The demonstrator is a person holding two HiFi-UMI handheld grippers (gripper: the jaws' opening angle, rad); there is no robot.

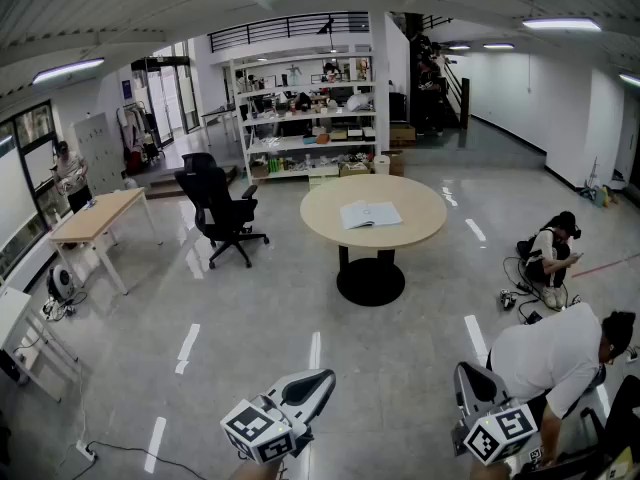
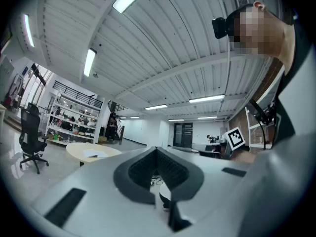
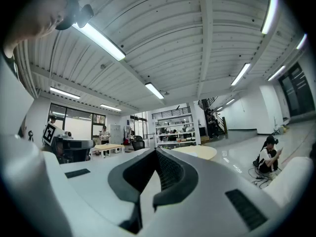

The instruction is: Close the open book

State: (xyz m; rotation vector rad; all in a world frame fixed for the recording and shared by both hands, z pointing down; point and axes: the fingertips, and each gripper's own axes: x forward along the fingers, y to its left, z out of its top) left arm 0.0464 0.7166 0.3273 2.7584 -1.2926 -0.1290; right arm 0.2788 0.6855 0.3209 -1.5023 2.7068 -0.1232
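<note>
The open book [image 1: 370, 214] lies flat with white pages up on a round beige table [image 1: 420, 230] far across the room. In the left gripper view the book [image 2: 94, 154] and table [image 2: 74, 151] appear small at the left. My left gripper [image 1: 322, 380] is at the bottom centre of the head view and my right gripper [image 1: 466, 376] is at the bottom right, both several steps from the table. The left gripper [image 2: 157, 149] is shut with nothing in it. The right gripper [image 3: 157, 150] is also shut and empty; the table [image 3: 201, 152] shows beyond its tip.
A black office chair [image 1: 222, 208] stands left of the table, and a wooden desk [image 1: 95, 220] stands further left. Shelving [image 1: 310, 118] lines the back wall. One person crouches [image 1: 550, 253] by floor cables at right, and another bends over [image 1: 550, 358] next to my right gripper.
</note>
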